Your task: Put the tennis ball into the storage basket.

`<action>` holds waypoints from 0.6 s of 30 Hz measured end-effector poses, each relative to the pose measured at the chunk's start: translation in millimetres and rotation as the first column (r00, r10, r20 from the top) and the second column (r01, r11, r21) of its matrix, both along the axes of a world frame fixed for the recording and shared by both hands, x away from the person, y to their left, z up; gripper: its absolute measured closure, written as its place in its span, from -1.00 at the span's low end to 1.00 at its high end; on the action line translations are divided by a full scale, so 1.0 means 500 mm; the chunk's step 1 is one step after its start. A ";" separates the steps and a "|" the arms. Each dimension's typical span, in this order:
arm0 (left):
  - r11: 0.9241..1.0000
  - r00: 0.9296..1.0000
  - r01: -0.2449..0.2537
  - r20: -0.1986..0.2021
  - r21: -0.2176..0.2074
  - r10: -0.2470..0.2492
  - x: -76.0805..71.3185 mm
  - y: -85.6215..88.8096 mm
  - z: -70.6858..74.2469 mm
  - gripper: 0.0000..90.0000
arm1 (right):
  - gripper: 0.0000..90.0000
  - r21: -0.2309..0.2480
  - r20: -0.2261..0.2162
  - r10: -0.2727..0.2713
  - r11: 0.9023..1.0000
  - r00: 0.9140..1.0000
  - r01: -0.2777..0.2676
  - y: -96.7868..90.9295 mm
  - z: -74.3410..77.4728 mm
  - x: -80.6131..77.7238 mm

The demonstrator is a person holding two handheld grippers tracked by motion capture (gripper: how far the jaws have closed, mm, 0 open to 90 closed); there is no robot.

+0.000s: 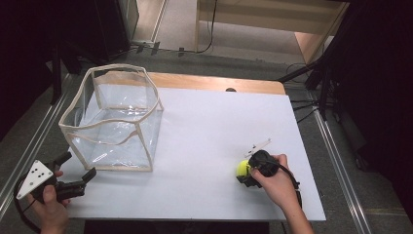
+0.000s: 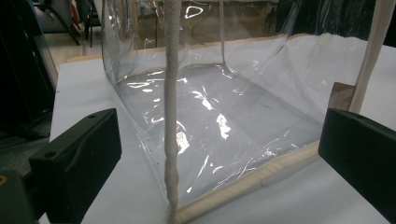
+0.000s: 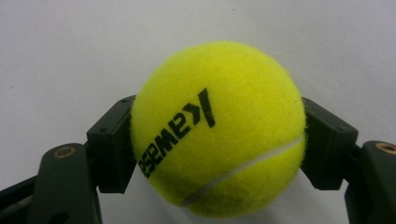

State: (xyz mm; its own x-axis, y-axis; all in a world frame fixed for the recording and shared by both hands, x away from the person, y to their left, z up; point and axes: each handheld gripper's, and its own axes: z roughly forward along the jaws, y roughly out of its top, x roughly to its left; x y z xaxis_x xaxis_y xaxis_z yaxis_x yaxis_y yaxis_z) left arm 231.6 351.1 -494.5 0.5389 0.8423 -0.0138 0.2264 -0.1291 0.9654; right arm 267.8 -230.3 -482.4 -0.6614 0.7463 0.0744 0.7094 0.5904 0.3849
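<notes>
Our right claw (image 3: 215,140) has both jaws pressed on a yellow tennis ball (image 3: 218,128), its black lettering upside down and its underside cut off in the right gripper view, low over the desk (image 1: 204,141) near its right front. Our left claw (image 2: 219,154) stands wide with nothing between the jaws, just before a clear plastic bag (image 1: 113,119) (cream-trimmed, open-topped) at the desk's left. Beyond the white sheet we see a wooden edge, dark surroundings and grey floor (image 1: 253,58).
</notes>
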 end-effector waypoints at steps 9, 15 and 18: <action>1.000 1.000 0.002 0.000 0.001 -0.002 0.000 0.001 0.000 -1.00 | -0.47 0.017 -0.004 0.026 1.000 1.000 -0.026 0.010 0.008 0.005; 1.000 1.000 0.000 0.001 -0.004 0.000 0.000 0.001 0.000 -1.00 | -0.47 0.020 -0.010 0.050 0.999 0.999 -0.050 0.024 0.021 0.015; 1.000 1.000 0.001 0.002 -0.004 -0.001 0.000 0.001 0.000 -1.00 | -0.47 0.022 -0.005 0.062 0.998 0.998 -0.062 0.030 0.025 0.019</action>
State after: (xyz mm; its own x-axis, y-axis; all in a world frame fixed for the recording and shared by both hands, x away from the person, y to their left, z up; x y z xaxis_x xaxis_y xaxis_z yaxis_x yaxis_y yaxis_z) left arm 231.8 351.8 -494.3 0.5399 0.8416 -0.0158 0.2246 -0.1259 0.9663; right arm 277.4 -215.3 -469.7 -0.7059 0.7021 0.0940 0.6739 0.6248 0.3943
